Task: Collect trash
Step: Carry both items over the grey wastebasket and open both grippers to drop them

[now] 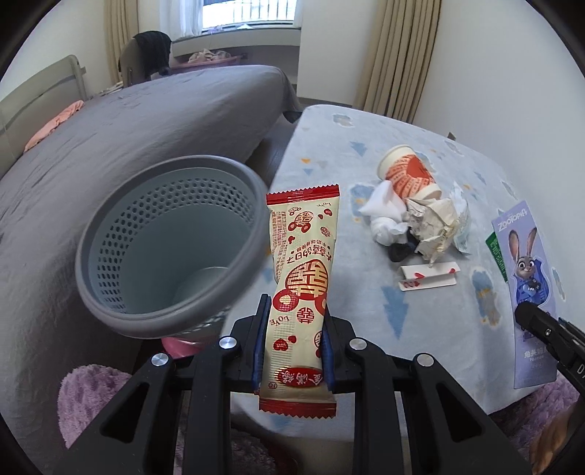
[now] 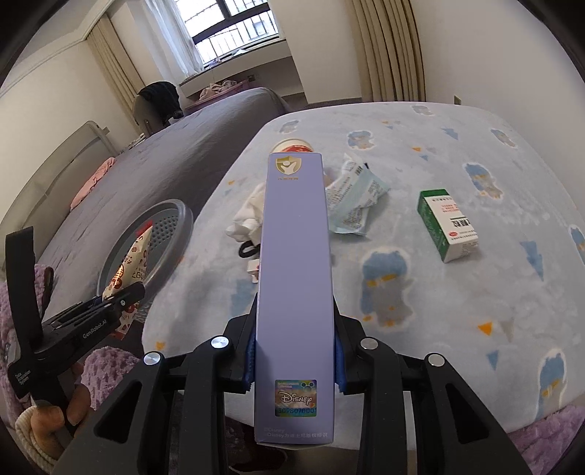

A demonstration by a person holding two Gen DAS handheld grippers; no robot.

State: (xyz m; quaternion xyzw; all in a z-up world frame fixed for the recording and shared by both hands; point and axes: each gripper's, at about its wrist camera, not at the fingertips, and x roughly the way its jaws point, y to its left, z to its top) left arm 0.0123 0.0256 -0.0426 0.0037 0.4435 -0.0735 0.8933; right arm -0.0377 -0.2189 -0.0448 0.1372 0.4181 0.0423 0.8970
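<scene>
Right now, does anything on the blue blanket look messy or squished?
Yes. The red and white paper cup lies on its side instead of standing. Next to it sit a crumpled cream paper wad and scrunched white tissue, heaped together. The green and white box looks unsquished.

This is a bedroom in a home. A large bed (image 1: 128, 146) with a grey cover and a headboard (image 1: 40, 95) fills one side. Beige curtains (image 1: 402, 54) hang beside a window (image 2: 234, 33), and a fleece blanket (image 2: 402, 292) with cartoon prints lies in front.
</scene>
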